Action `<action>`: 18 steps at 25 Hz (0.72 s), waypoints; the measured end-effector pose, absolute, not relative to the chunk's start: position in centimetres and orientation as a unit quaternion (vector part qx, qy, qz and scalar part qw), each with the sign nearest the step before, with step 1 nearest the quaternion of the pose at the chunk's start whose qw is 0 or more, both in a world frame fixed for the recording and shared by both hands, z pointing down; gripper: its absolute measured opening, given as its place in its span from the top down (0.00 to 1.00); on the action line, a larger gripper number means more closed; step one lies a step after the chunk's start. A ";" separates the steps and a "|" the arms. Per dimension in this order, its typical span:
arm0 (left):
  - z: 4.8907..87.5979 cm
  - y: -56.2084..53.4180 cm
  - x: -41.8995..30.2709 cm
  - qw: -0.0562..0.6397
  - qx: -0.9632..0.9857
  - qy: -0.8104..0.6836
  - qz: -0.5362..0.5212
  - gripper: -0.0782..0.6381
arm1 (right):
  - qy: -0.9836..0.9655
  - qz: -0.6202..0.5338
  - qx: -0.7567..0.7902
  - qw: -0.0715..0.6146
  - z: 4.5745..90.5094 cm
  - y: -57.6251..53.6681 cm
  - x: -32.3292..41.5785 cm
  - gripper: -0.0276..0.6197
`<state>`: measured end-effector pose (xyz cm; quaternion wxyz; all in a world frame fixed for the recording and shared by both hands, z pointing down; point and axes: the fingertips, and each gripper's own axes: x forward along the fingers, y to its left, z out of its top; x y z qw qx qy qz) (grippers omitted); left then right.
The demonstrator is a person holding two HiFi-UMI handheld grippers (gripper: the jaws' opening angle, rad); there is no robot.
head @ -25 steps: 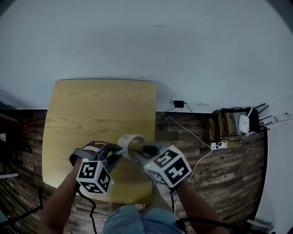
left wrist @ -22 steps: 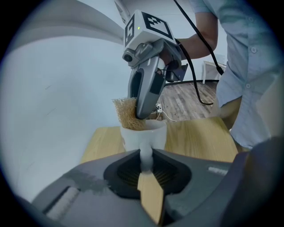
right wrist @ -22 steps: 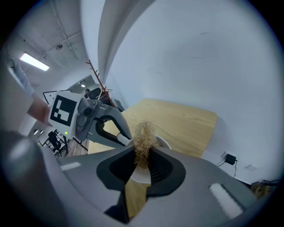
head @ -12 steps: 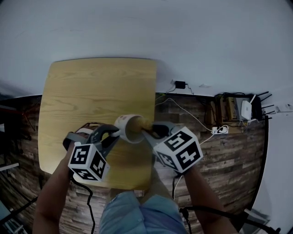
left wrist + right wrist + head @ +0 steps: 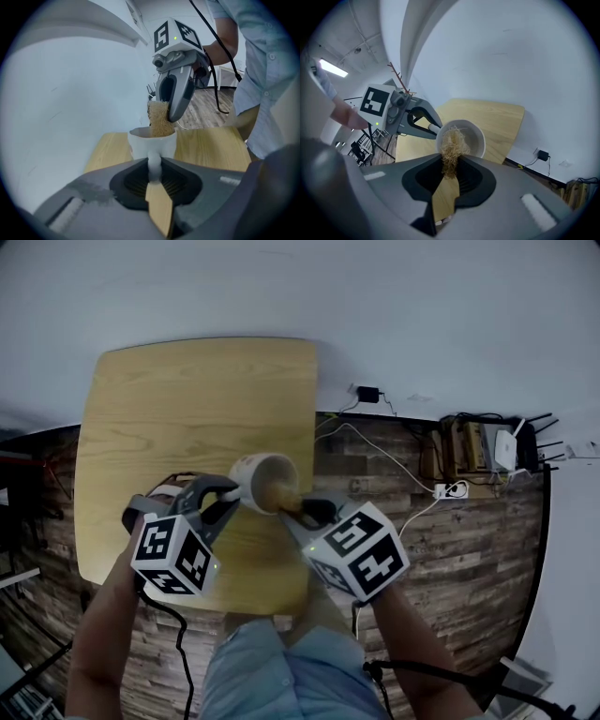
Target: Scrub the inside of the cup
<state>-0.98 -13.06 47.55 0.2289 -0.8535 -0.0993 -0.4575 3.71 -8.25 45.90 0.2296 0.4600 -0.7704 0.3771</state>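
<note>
A white cup (image 5: 259,474) is held above the wooden table (image 5: 178,409), tilted with its mouth toward the right. My left gripper (image 5: 234,495) is shut on the cup's handle (image 5: 153,163), which sits between the pads in the left gripper view. My right gripper (image 5: 298,512) is shut on a tan fibrous scrubber (image 5: 451,143). The scrubber's tip sits inside the cup's mouth (image 5: 472,137). Seen from the left gripper, the scrubber (image 5: 161,119) dips into the cup (image 5: 140,146) from above, below the right gripper (image 5: 164,110).
The table's right edge (image 5: 314,427) lies just beside the cup. Beyond it, a dark plank floor carries cables, a power strip (image 5: 448,489) and a router (image 5: 497,448) near the white wall. My trousers (image 5: 272,671) fill the bottom.
The head view has shifted, so table and grippers sit higher in it. Both grippers have stayed together at the cup, and the scrubber has stayed in its mouth.
</note>
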 end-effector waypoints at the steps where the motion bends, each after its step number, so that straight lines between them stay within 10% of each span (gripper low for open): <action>1: 47.6 -13.0 -1.0 0.229 -0.853 -0.099 -0.458 0.79 | -0.772 0.377 0.458 0.227 45.8 -8.3 3.5 0.85; 18: 47.6 -12.9 -1.4 0.229 -0.848 -0.112 -0.465 0.79 | -0.793 0.325 0.457 0.239 42.8 -11.6 4.9 0.85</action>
